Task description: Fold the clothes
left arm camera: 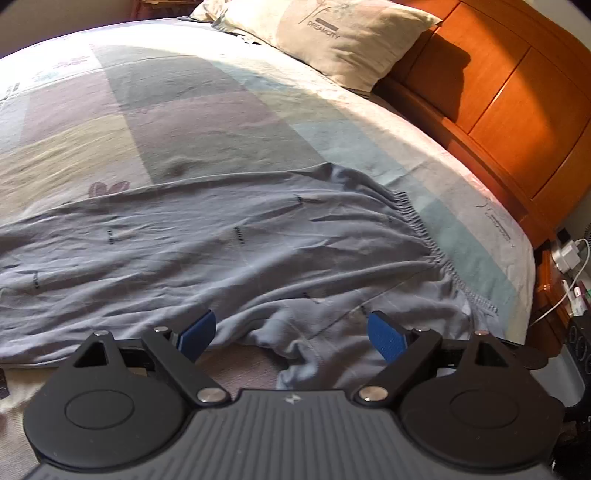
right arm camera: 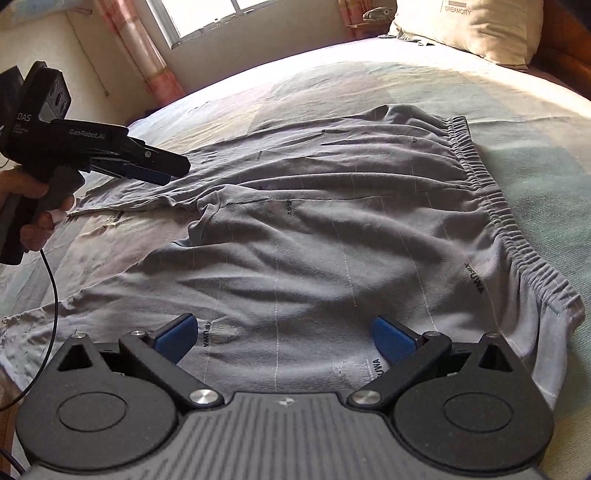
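Grey trousers (right arm camera: 314,258) with small printed lettering lie spread flat on the bed, the elastic waistband (right arm camera: 495,206) to the right and the legs running left. My right gripper (right arm camera: 284,332) is open just above the near leg, with nothing between its blue pads (right arm camera: 177,336). In the left wrist view the same trousers (left arm camera: 221,251) stretch across the sheet, the waistband (left arm camera: 417,225) on the right. My left gripper (left arm camera: 291,332) is open over a crumpled fold at the near edge, apart from the cloth. A hand holds that left gripper (right arm camera: 173,171) above the far leg.
The bed sheet (left arm camera: 147,110) is a pale patchwork. A pillow (left arm camera: 332,37) leans on the orange wooden headboard (left arm camera: 498,92). Beside the bed a nightstand holds chargers and cables (left arm camera: 569,258). A window (right arm camera: 207,18) is behind the bed. A black cable (right arm camera: 51,280) hangs from the left gripper.
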